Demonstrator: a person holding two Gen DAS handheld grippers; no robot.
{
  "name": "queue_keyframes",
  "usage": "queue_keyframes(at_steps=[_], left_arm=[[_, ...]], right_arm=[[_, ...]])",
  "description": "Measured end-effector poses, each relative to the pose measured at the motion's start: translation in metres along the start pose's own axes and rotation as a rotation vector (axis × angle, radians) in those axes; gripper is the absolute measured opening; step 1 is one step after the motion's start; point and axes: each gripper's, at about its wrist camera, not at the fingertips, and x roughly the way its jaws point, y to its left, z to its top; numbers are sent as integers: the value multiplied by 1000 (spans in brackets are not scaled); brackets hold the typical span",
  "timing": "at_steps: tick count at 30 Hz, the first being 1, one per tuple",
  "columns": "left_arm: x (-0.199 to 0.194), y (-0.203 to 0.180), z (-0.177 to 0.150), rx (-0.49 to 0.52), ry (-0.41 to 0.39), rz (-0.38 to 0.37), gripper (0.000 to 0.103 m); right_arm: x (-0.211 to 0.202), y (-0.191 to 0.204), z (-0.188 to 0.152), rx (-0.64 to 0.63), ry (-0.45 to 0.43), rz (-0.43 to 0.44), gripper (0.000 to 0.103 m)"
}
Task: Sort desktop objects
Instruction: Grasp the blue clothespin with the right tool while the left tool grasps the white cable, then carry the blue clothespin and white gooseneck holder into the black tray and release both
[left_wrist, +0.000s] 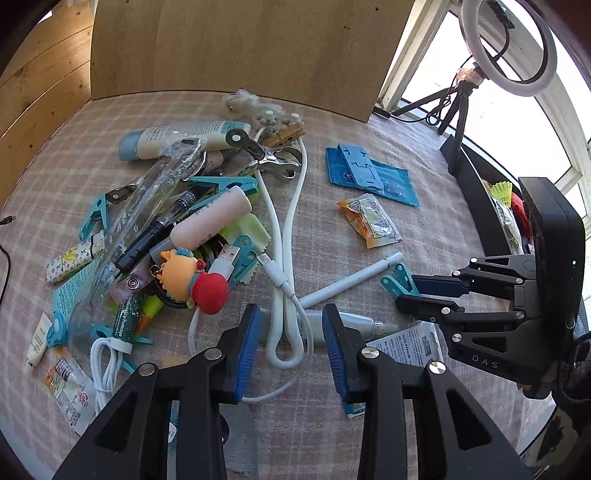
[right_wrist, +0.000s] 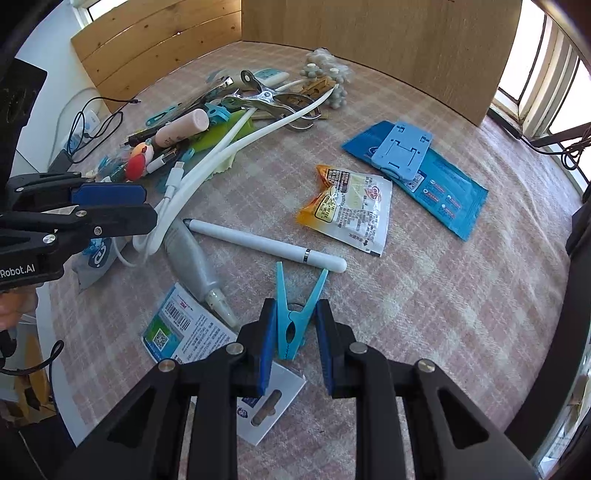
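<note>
My left gripper (left_wrist: 291, 325) is open, its blue pads on either side of the looped end of a white cable (left_wrist: 286, 295) that lies over a grey tube (left_wrist: 351, 321). My right gripper (right_wrist: 295, 325) is open around a teal clothes peg (right_wrist: 295, 317) lying on the checked cloth; the left pad touches the peg, the right pad stands apart from it. In the left wrist view the peg (left_wrist: 399, 280) shows at the right gripper's fingertips. A white stylus (right_wrist: 266, 245) lies just beyond the peg.
A heap of pegs, tubes, pens, a doll keychain (left_wrist: 195, 280) and a metal clip (left_wrist: 269, 158) fills the left side. Blue wipe packets (right_wrist: 424, 177), an orange sachet (right_wrist: 347, 206) and printed cards (right_wrist: 181, 328) lie around. Wooden boards stand behind; a ring light (left_wrist: 506, 48) stands at right.
</note>
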Motion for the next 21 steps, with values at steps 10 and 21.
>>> queue_keyframes(at_steps=[10, 21], left_arm=[[14, -6, 43, 15, 9, 39, 39], [67, -23, 86, 122, 114, 129, 37]], right_arm=[[4, -1, 2, 19, 0, 14, 21], [3, -10, 1, 63, -12, 35, 21]])
